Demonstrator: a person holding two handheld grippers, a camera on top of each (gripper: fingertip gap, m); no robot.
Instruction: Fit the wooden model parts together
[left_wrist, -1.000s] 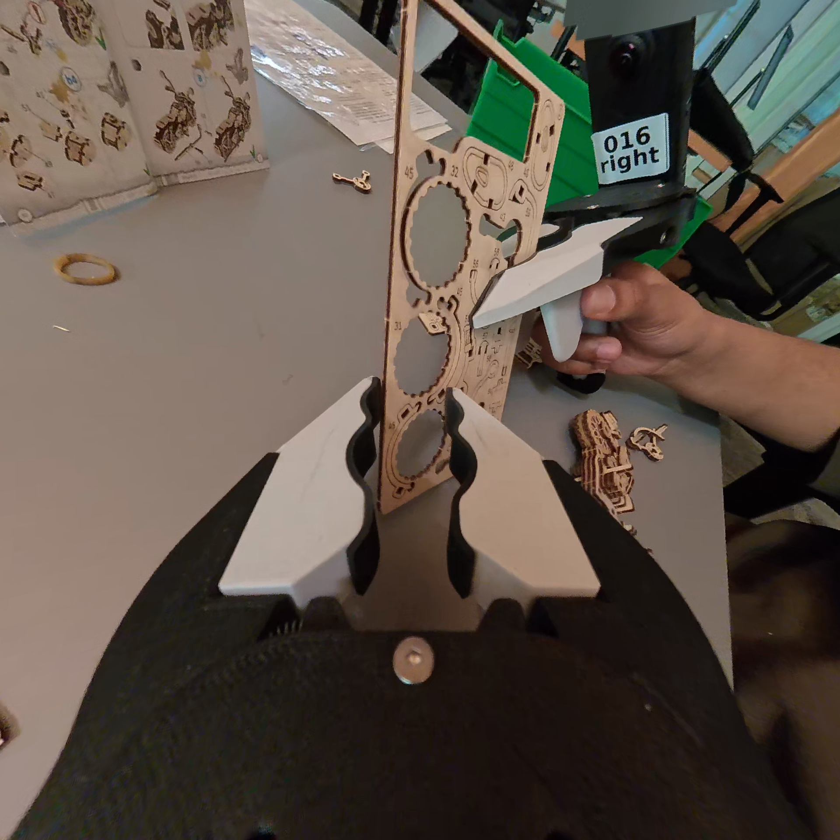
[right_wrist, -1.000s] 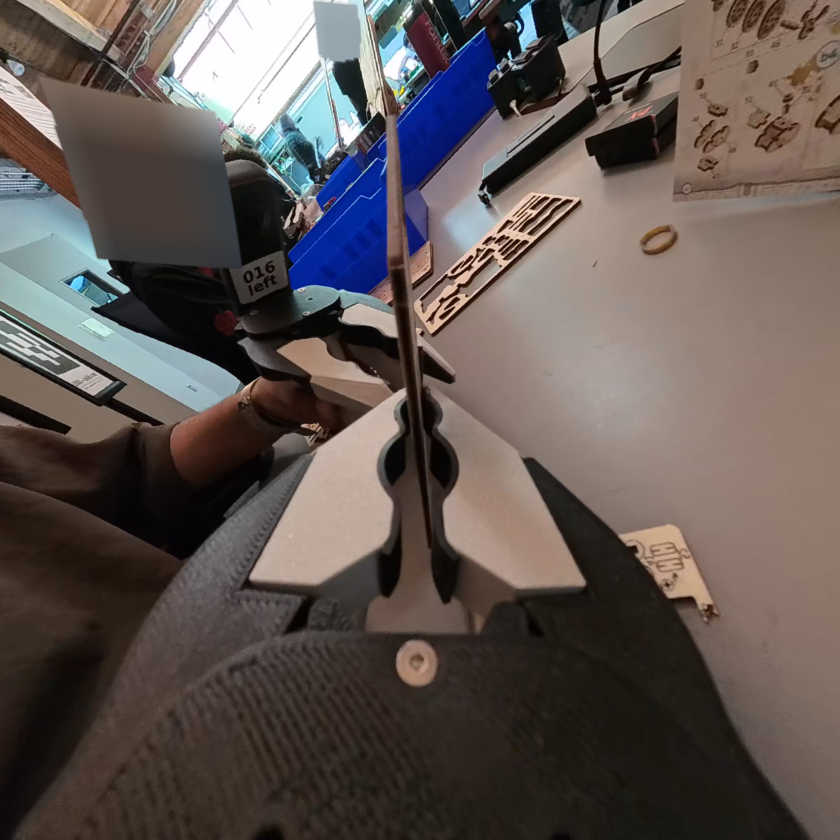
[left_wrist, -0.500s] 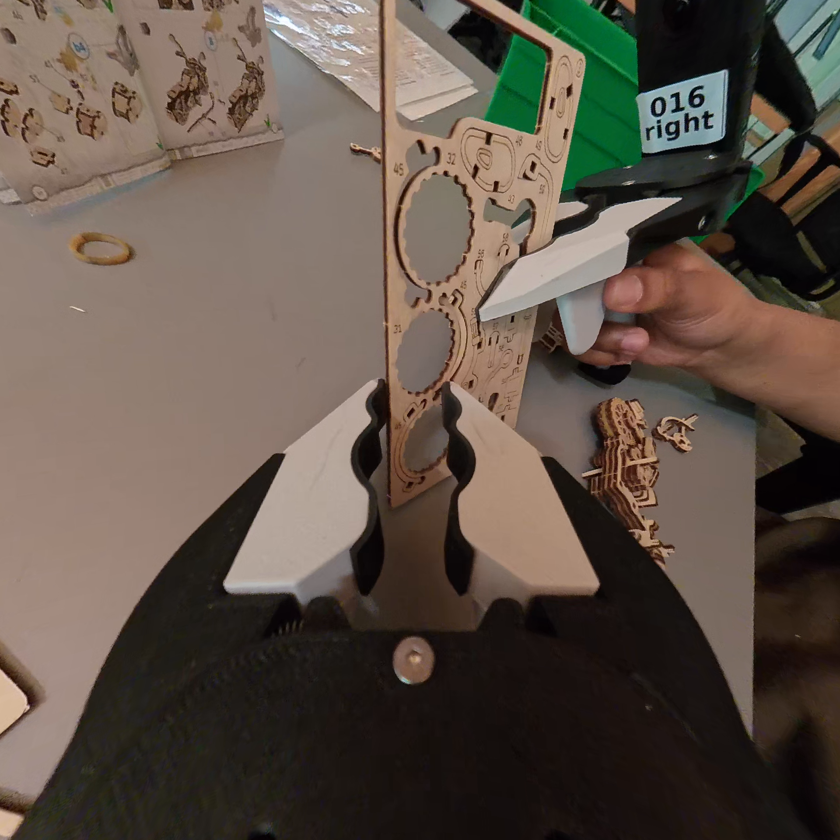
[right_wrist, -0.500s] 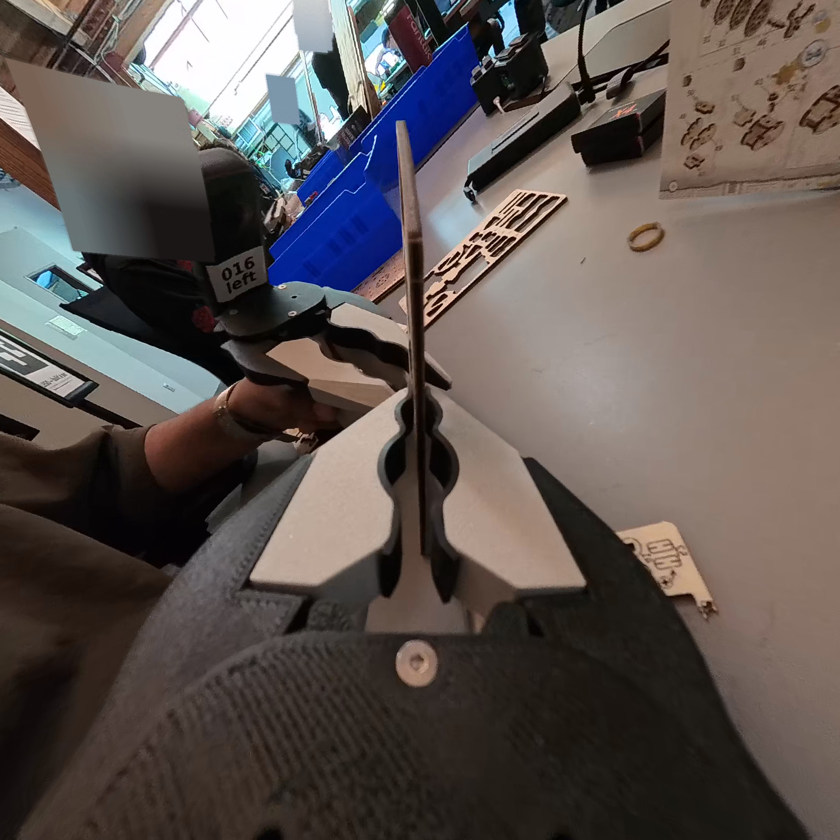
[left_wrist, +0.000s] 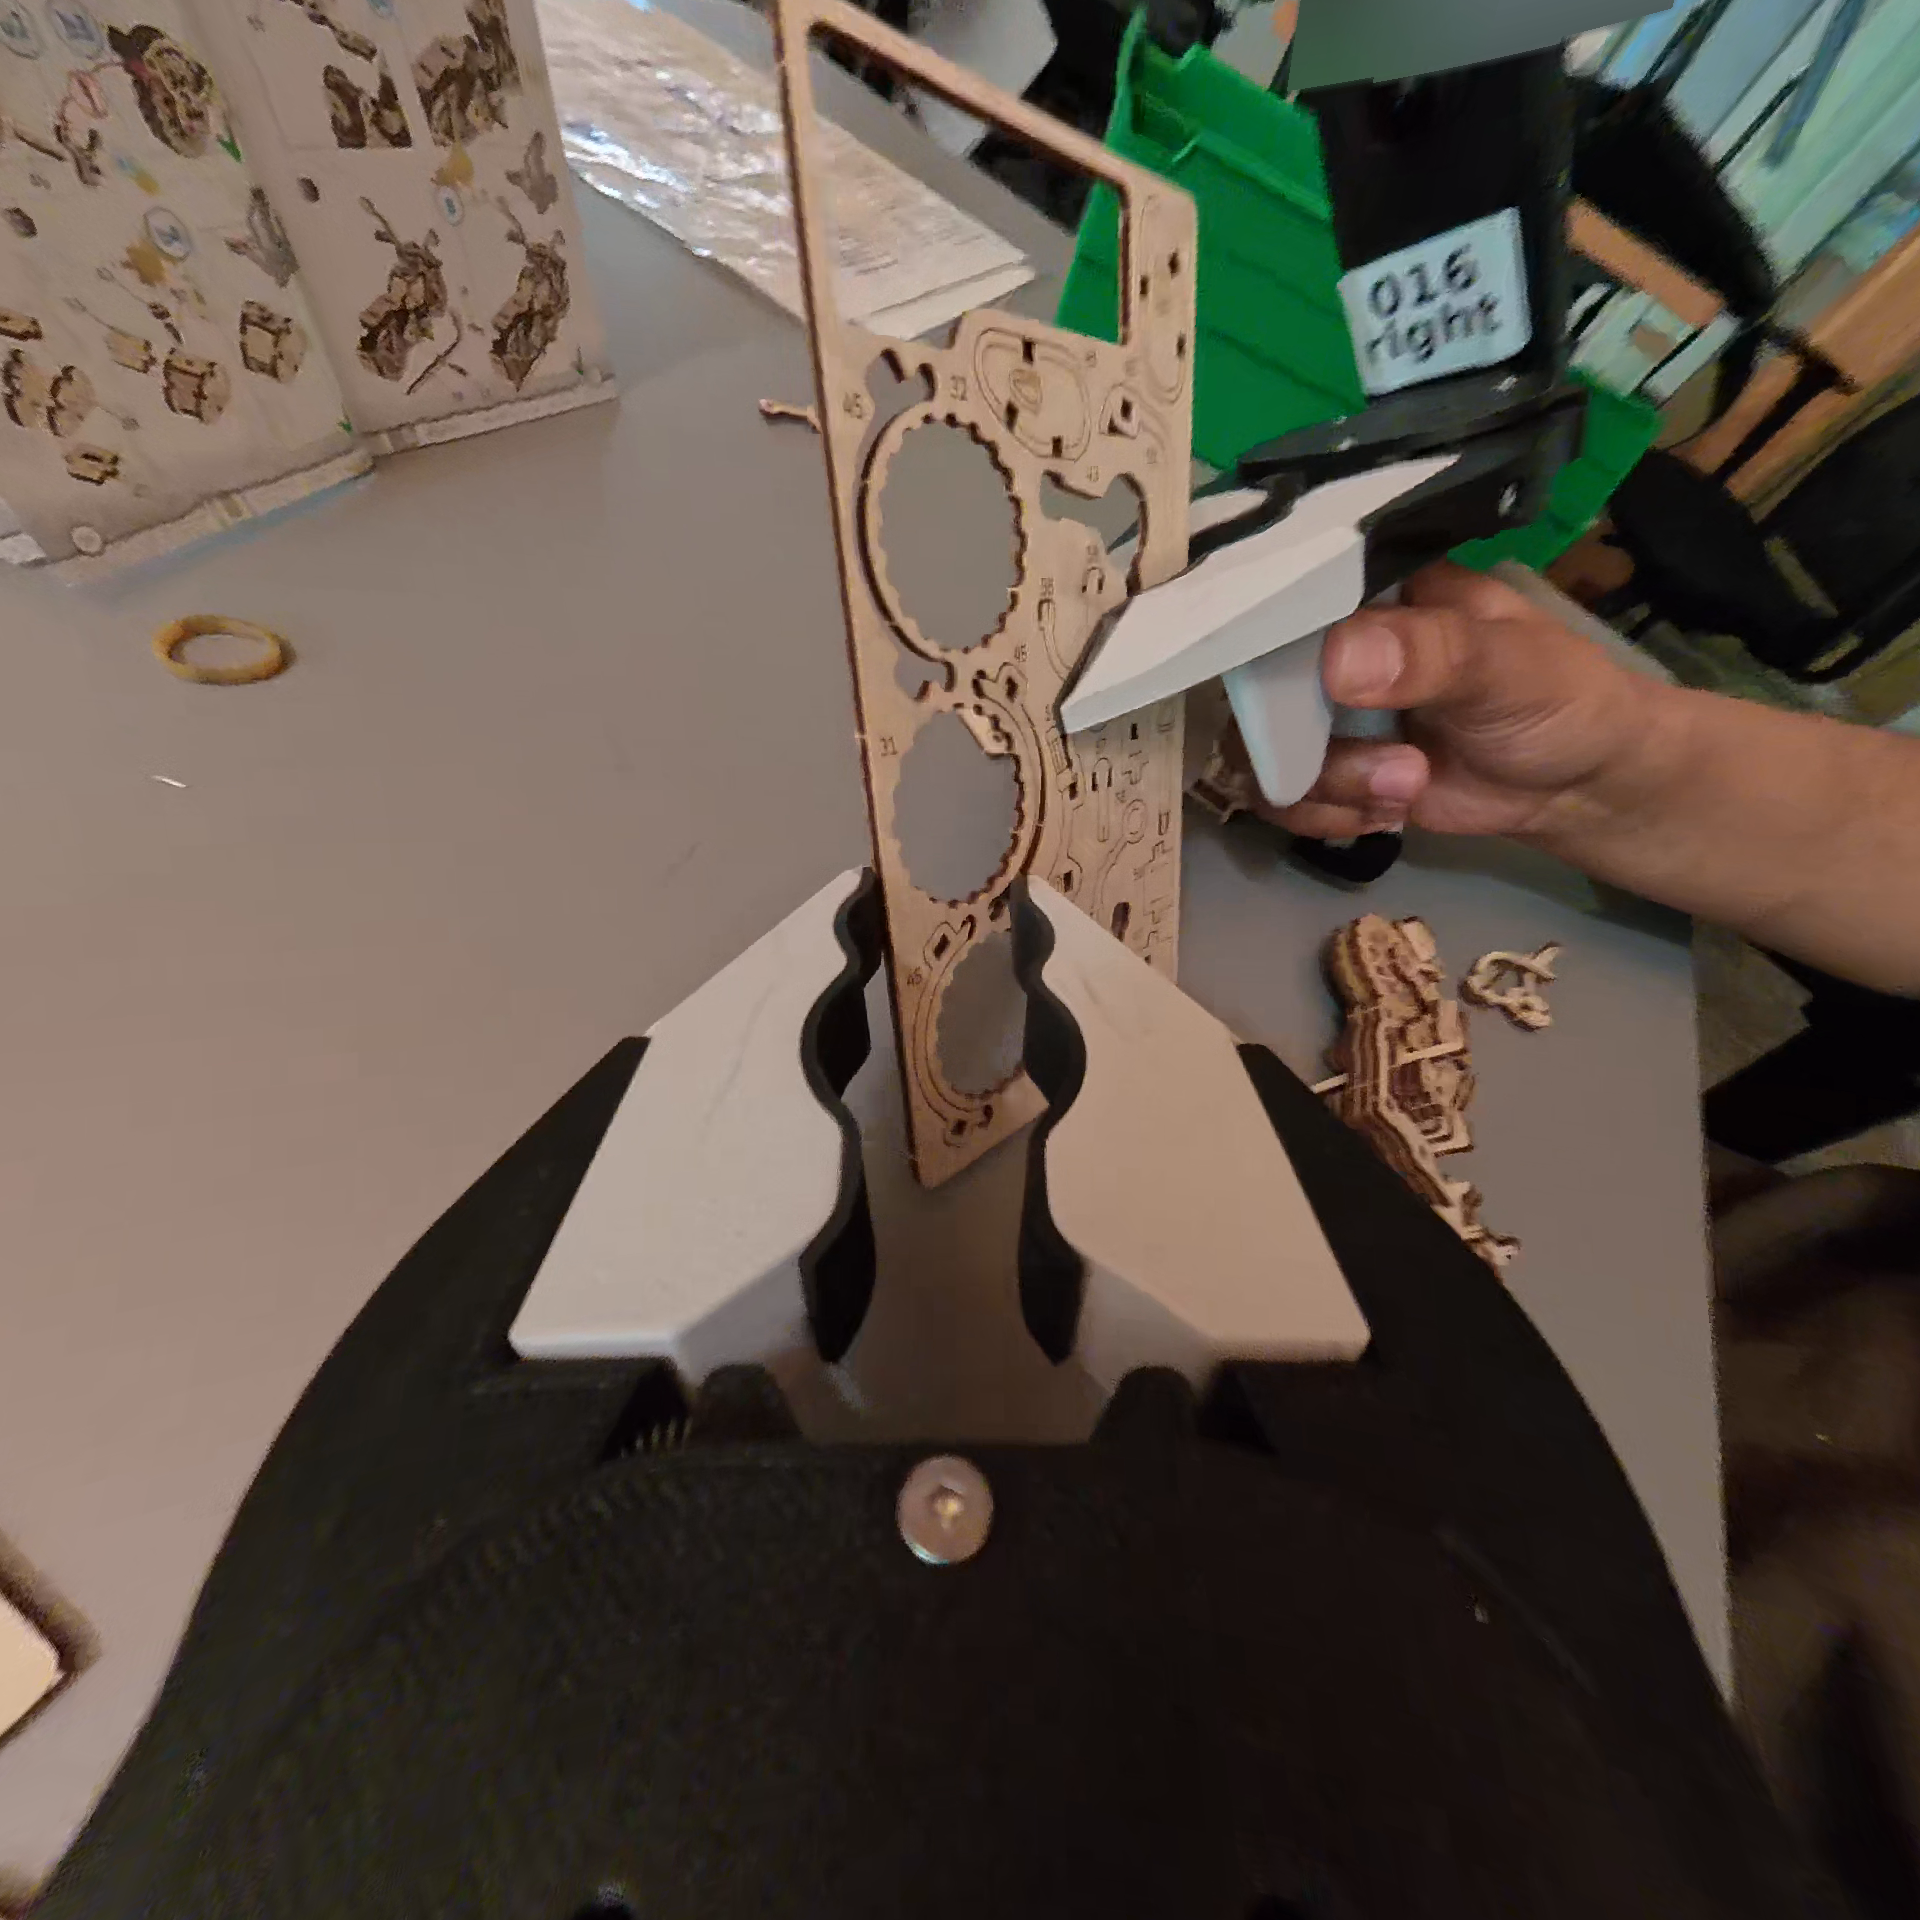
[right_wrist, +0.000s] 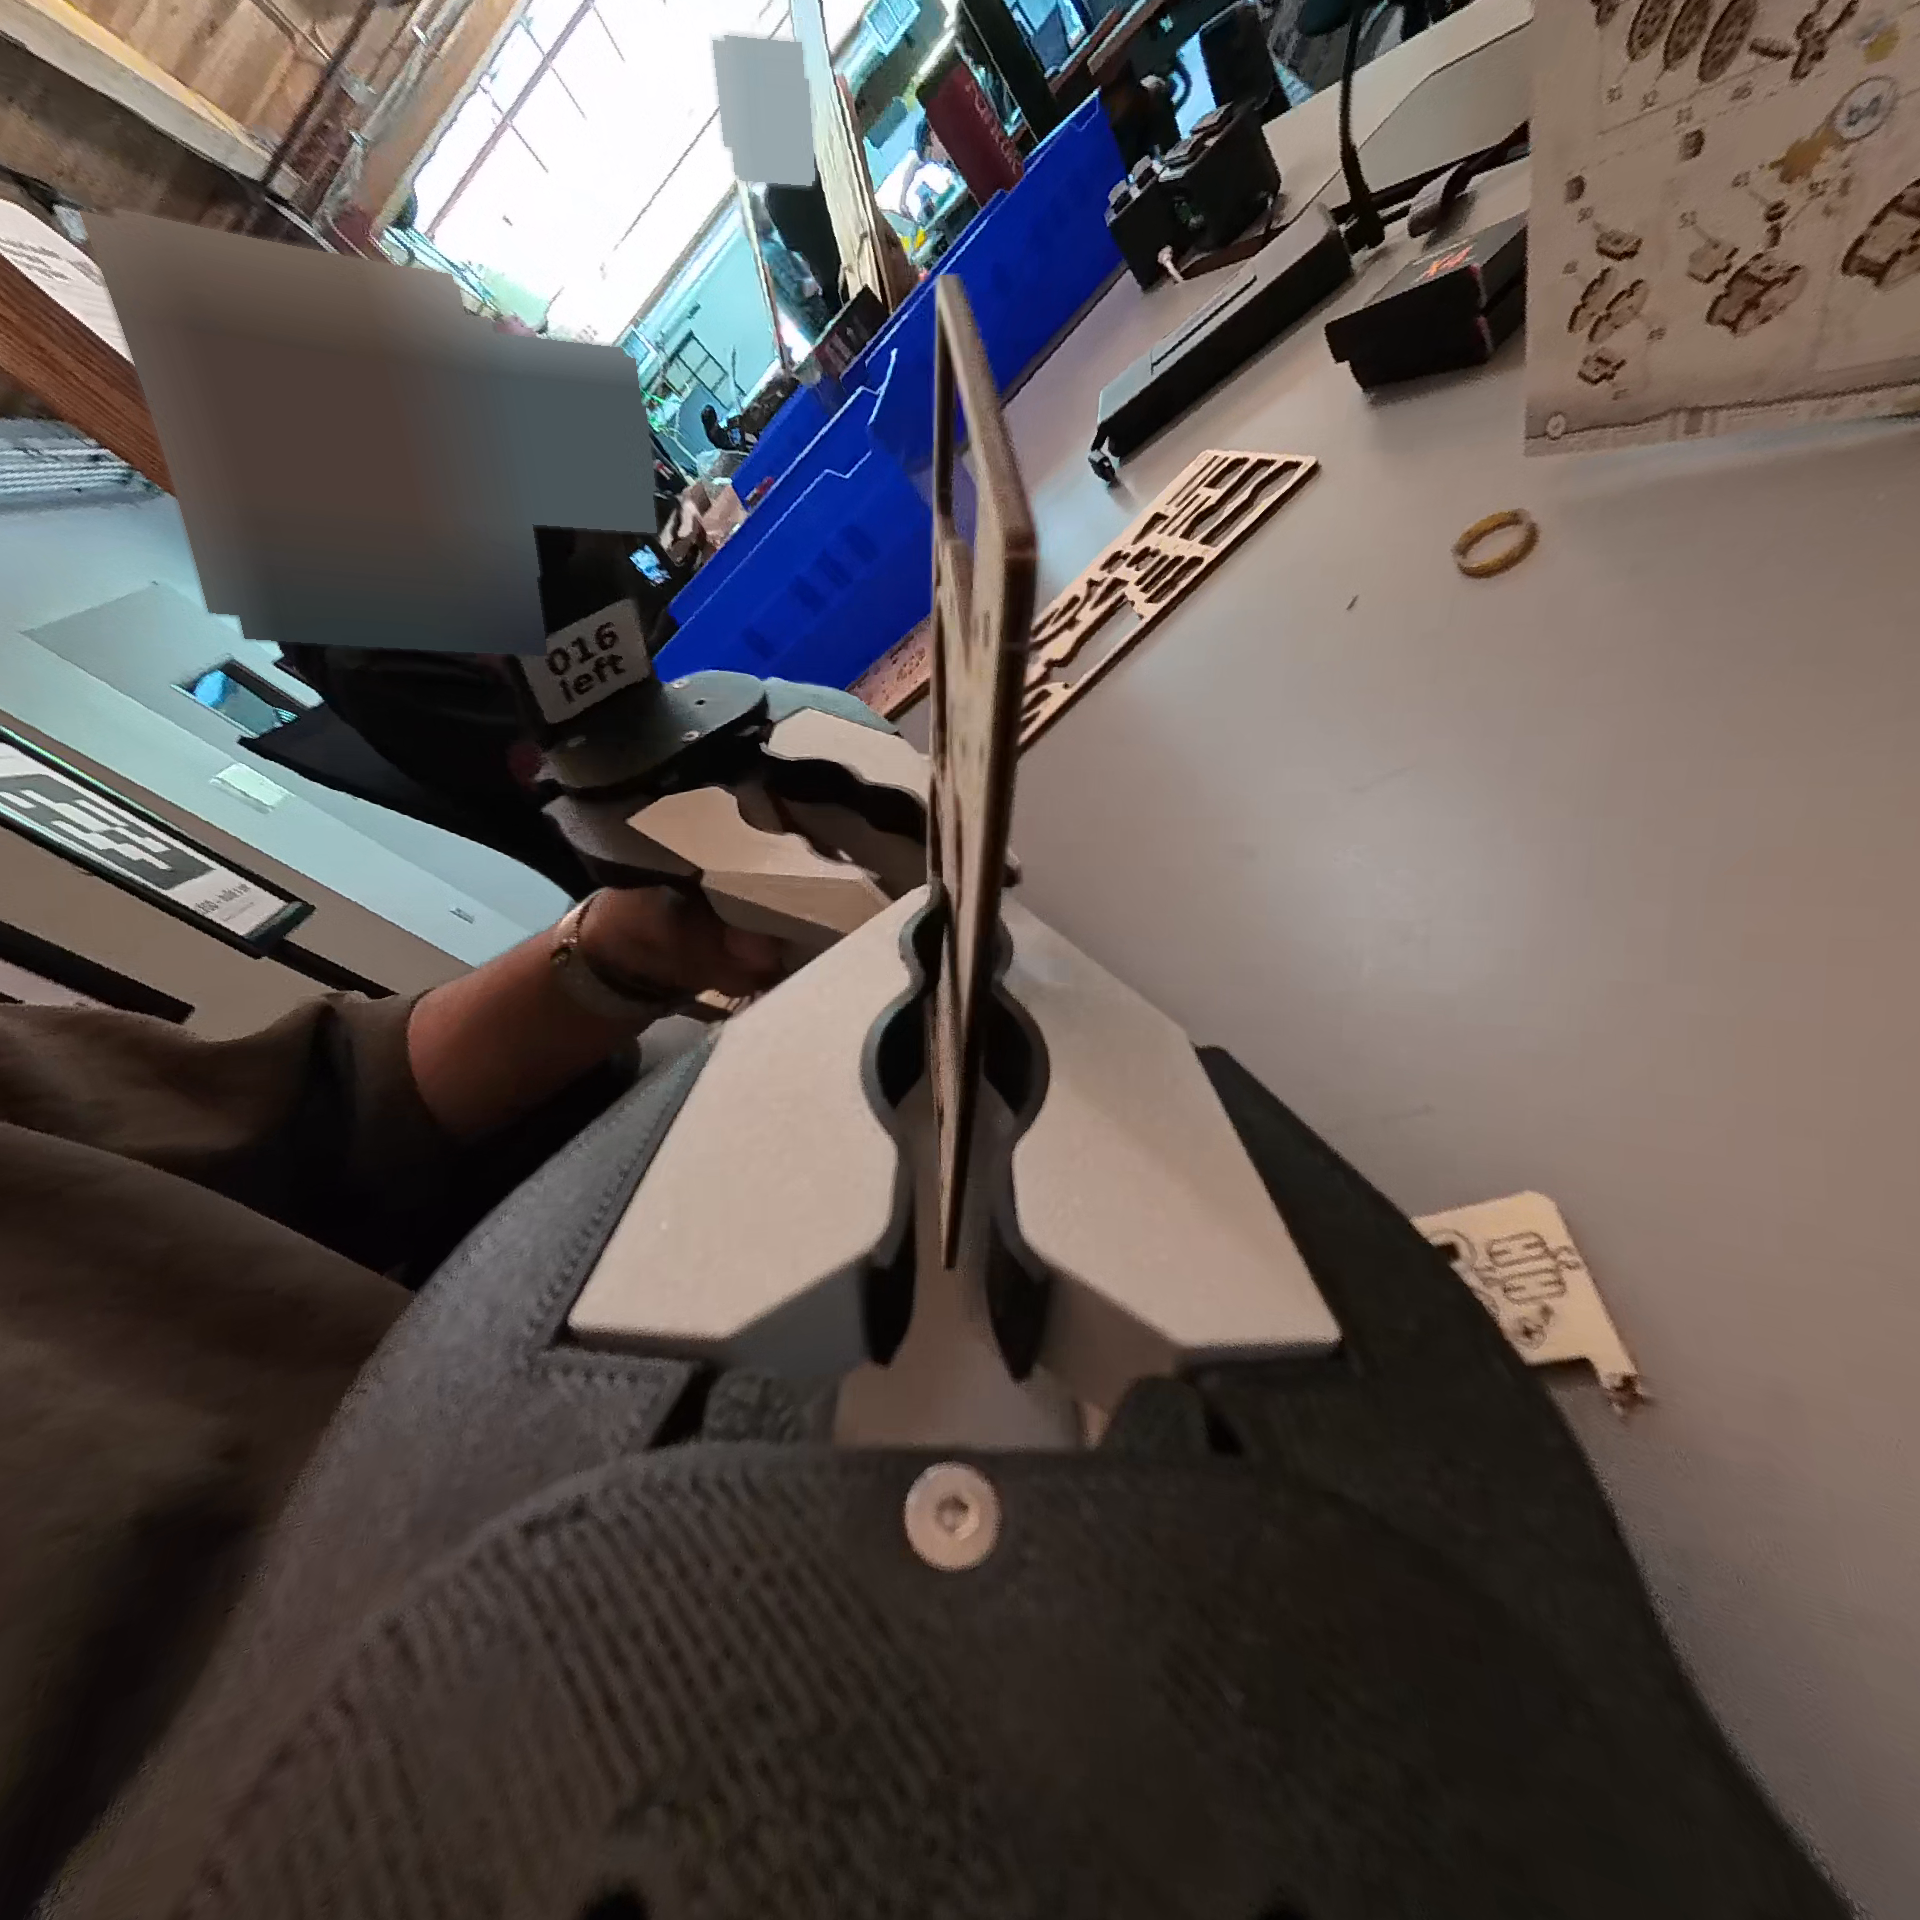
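A thin wooden parts sheet (left_wrist: 1117, 821) with round toothed cut-outs stands upright above the grey table. It shows edge-on in the right wrist view (right_wrist: 977, 675). My right gripper (right_wrist: 961, 914) is shut on the sheet's right edge, and it also shows in the left wrist view (left_wrist: 1091, 686). My left gripper (left_wrist: 940, 894) is open, with the sheet's lower end between and just beyond its fingertips. From the right wrist view, the left gripper (right_wrist: 894, 831) has its tips at the sheet's face.
A partly built wooden model (left_wrist: 1403, 1049) and a small loose piece (left_wrist: 1507, 977) lie at the right. A rubber band (left_wrist: 223, 649), instruction sheets (left_wrist: 281, 260), a green bin (left_wrist: 1226, 229), blue bins (right_wrist: 883, 499), a flat parts sheet (right_wrist: 1164, 561) and a small card (right_wrist: 1527, 1288) surround the work spot. The grippers are tip to tip, or close to it. My right gripper's tips are some 11 cm from the small card (right_wrist: 1527, 1288).
The sheet has swung from leaning right to leaning slightly left in the left wrist view. The right gripper keeps its hold, and the left stays open at the sheet's lower end.
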